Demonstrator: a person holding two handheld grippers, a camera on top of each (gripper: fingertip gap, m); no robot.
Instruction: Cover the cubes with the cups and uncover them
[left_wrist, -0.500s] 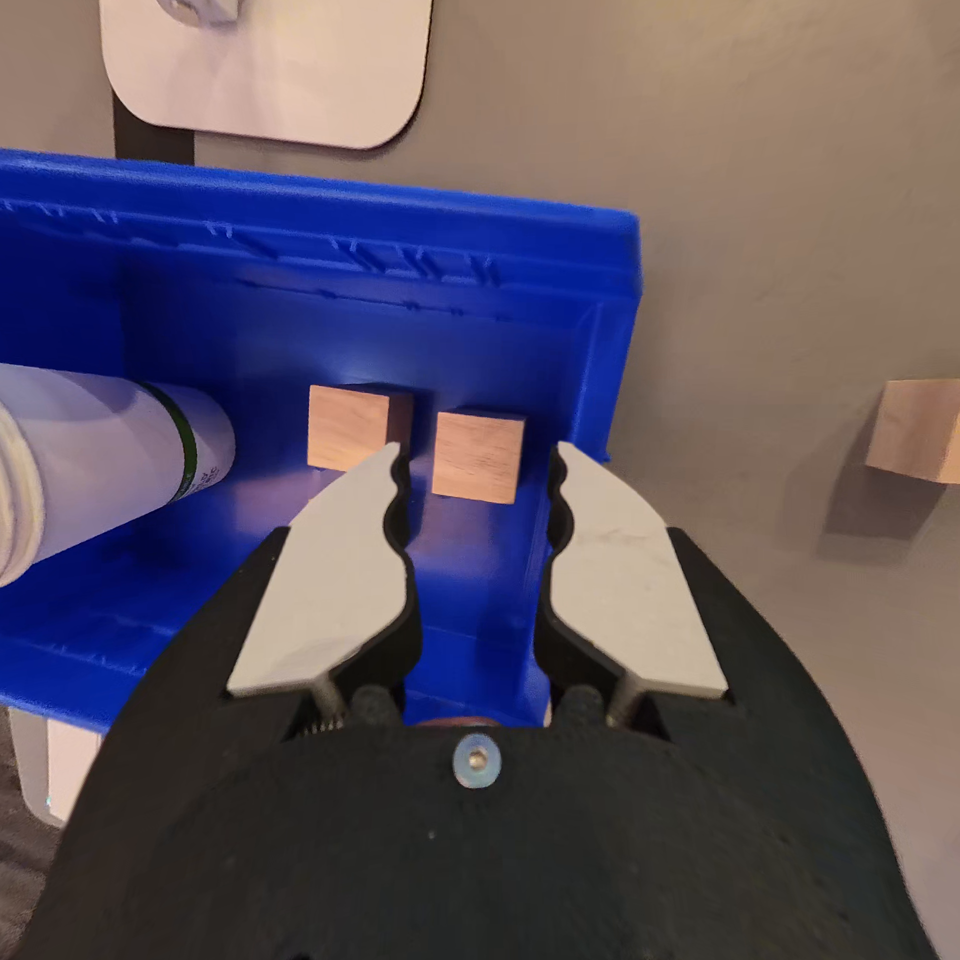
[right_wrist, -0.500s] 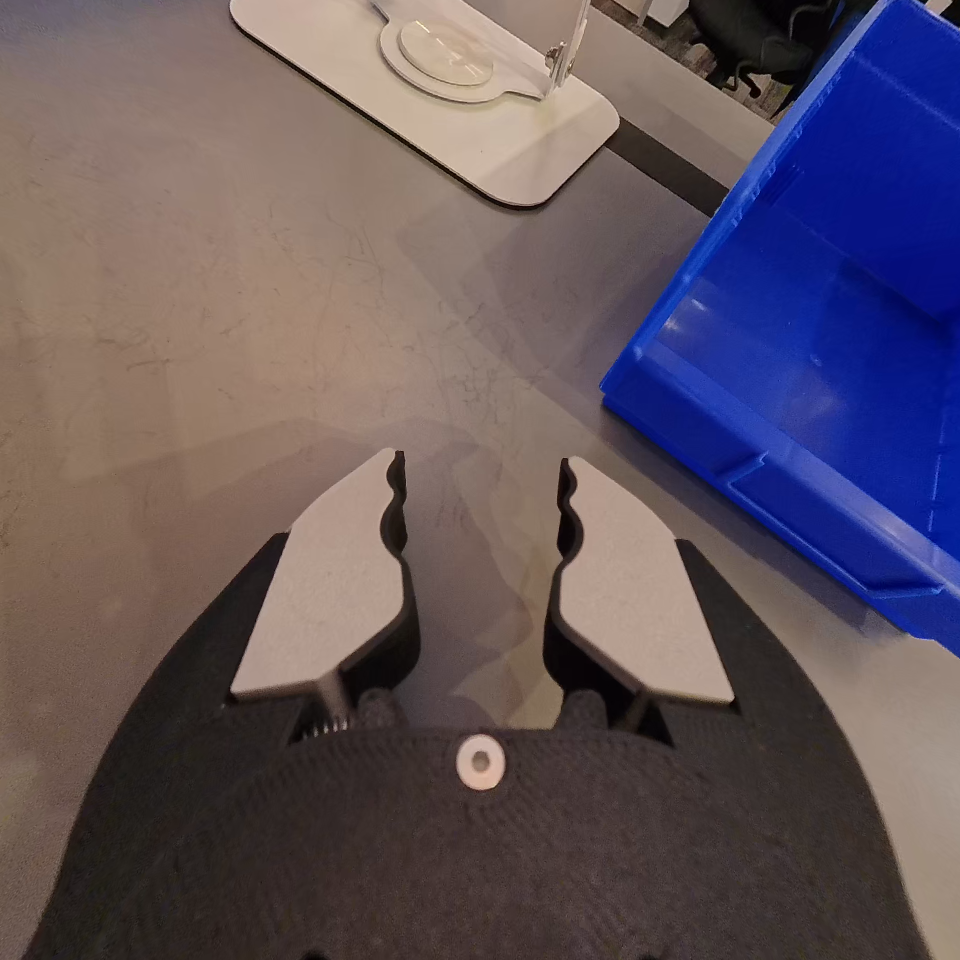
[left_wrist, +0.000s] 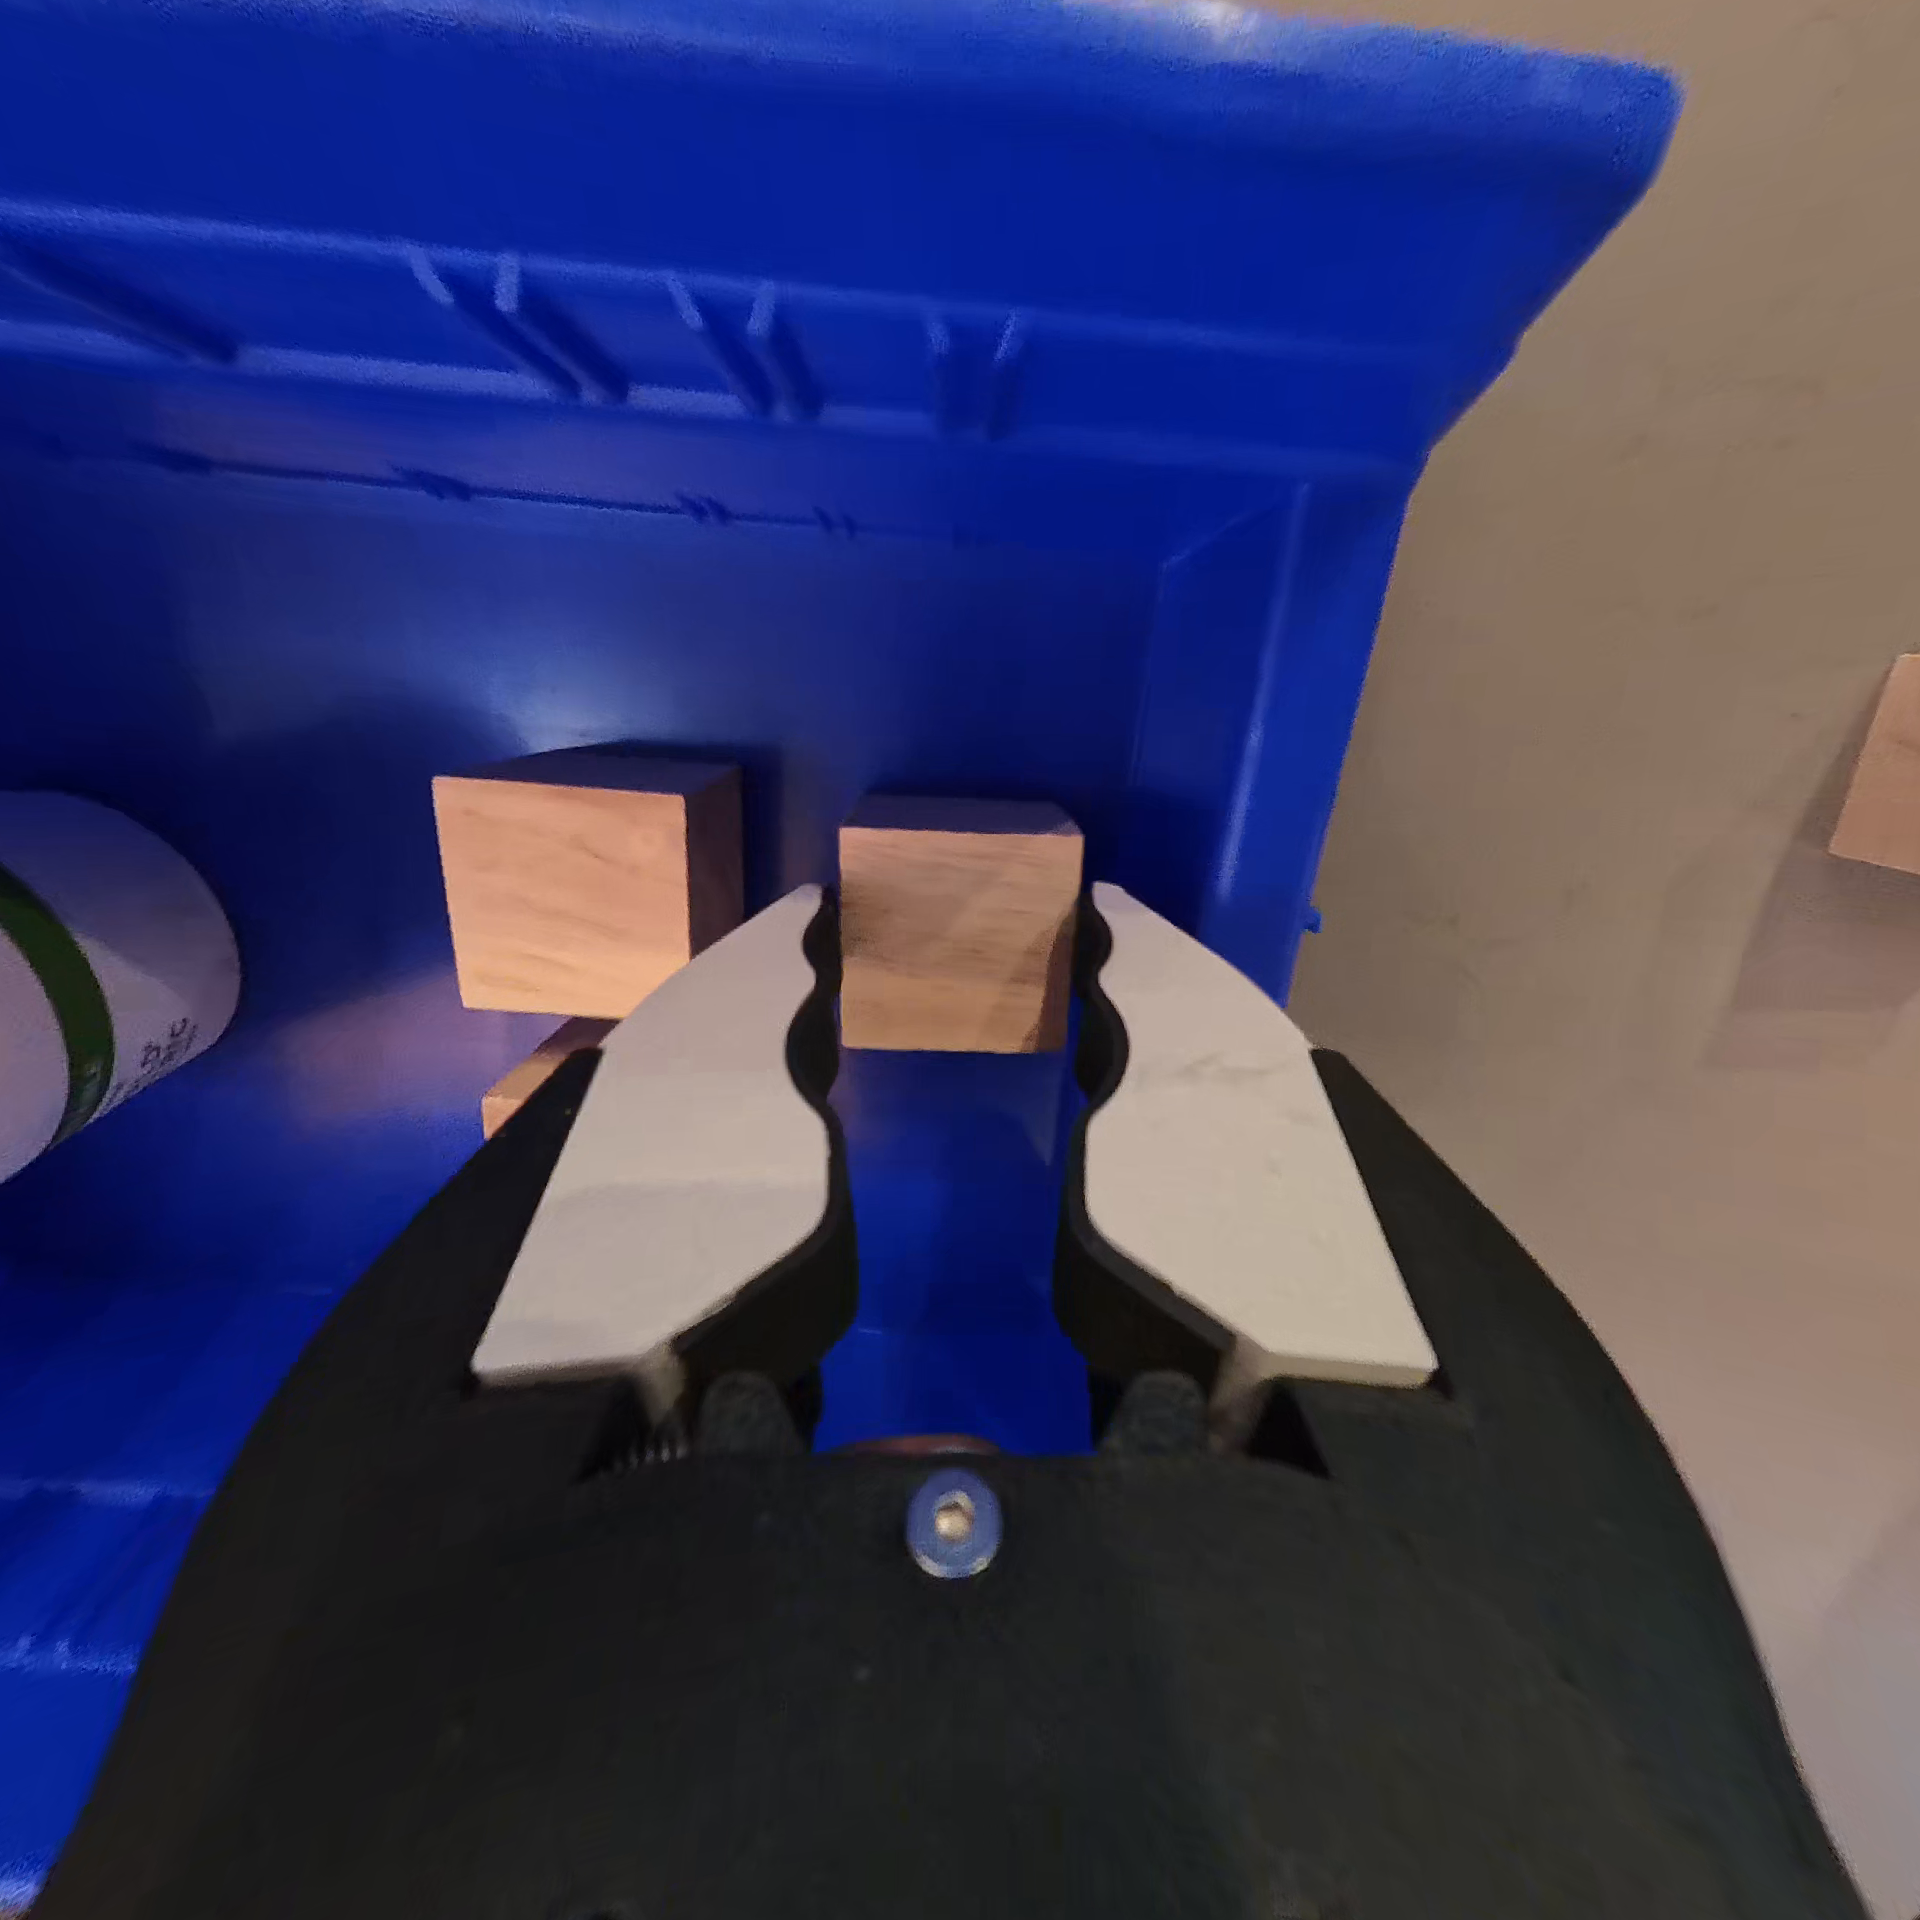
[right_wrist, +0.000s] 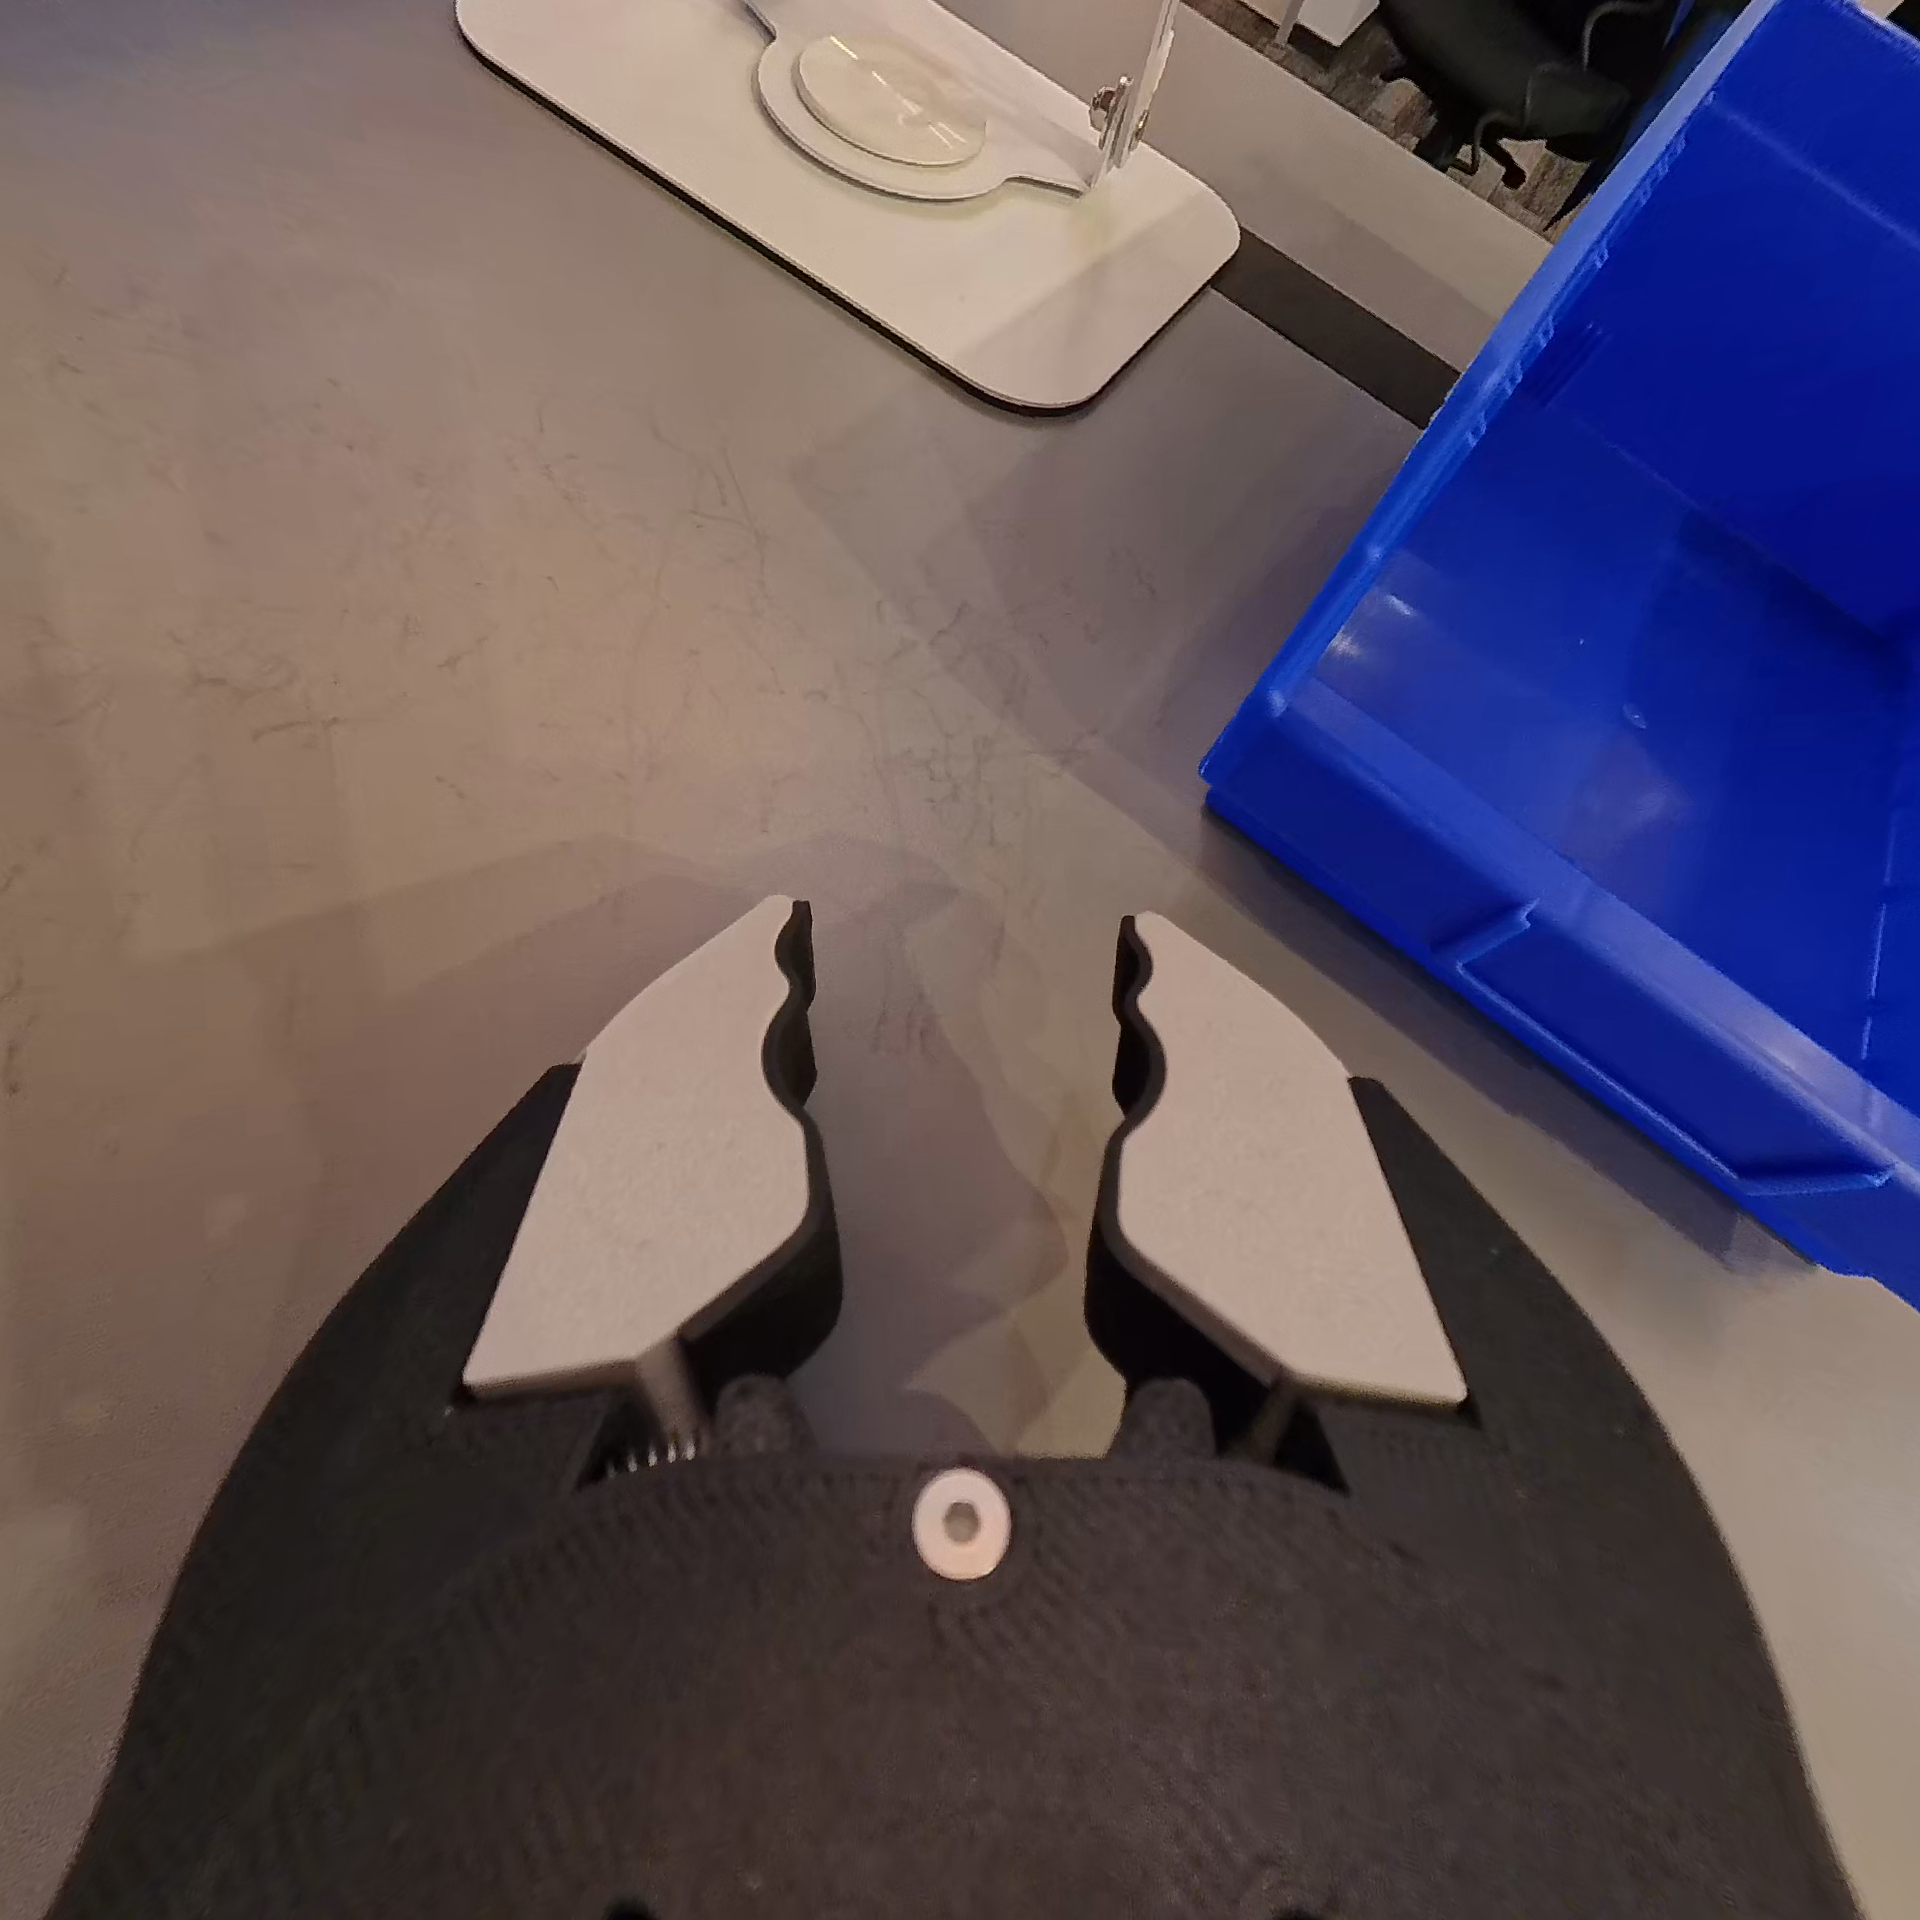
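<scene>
Only one item carries any writing: the white paper cup (left_wrist: 99, 966) lying on its side in the blue bin (left_wrist: 935, 312), at the left edge of the left wrist view. Beside its green band runs a short line of small dark print, cut off by the frame and too blurred to make out. The wooden cubes, the bin walls, the grey surface (right_wrist: 520, 623) and the pale mat (right_wrist: 935, 260) in the right wrist view show no lettering, numbers, brands or signs. The tongs in both views bear no markings either.
</scene>
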